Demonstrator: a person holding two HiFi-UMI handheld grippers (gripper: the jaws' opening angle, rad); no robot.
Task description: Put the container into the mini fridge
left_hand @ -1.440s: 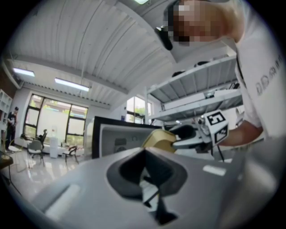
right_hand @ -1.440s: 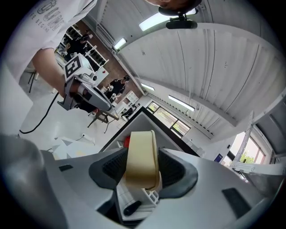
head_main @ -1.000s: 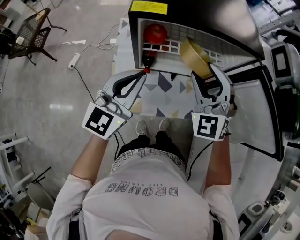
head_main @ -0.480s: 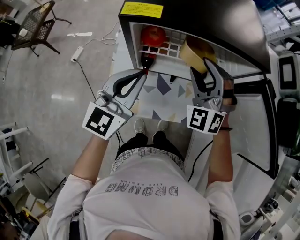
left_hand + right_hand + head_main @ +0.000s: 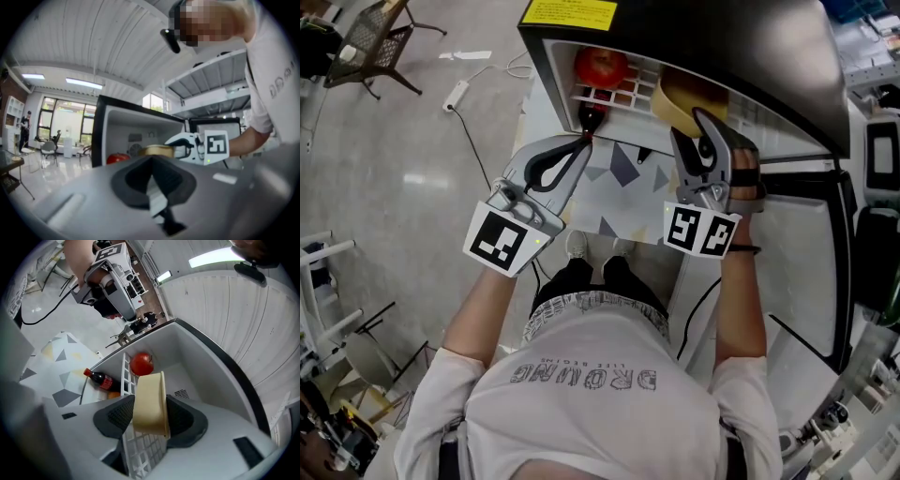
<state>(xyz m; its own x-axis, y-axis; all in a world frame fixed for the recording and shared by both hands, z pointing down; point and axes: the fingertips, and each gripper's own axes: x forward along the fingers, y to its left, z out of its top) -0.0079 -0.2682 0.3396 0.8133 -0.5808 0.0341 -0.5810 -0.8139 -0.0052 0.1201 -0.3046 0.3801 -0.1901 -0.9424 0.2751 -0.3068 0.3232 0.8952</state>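
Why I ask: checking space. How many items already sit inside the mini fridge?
3: red fruit on the wire shelf; red-capped bottle below it; small orange item beside the bottle. Others may be hidden.

This looks like an industrial lab or workshop hall. A polished concrete floor [image 5: 394, 178] carries a power strip [image 5: 456, 94] at eleven o'clock. Overhead are a ribbed metal ceiling [image 5: 93, 37] and strip lights [image 5: 84, 83], with steel shelving [image 5: 211, 84] at two o'clock.

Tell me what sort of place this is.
Probably a lab or open workshop rather than a home kitchen: a bare polished floor with a power strip and loose cable, storage shelving, and the mini fridge standing low by the person's feet.
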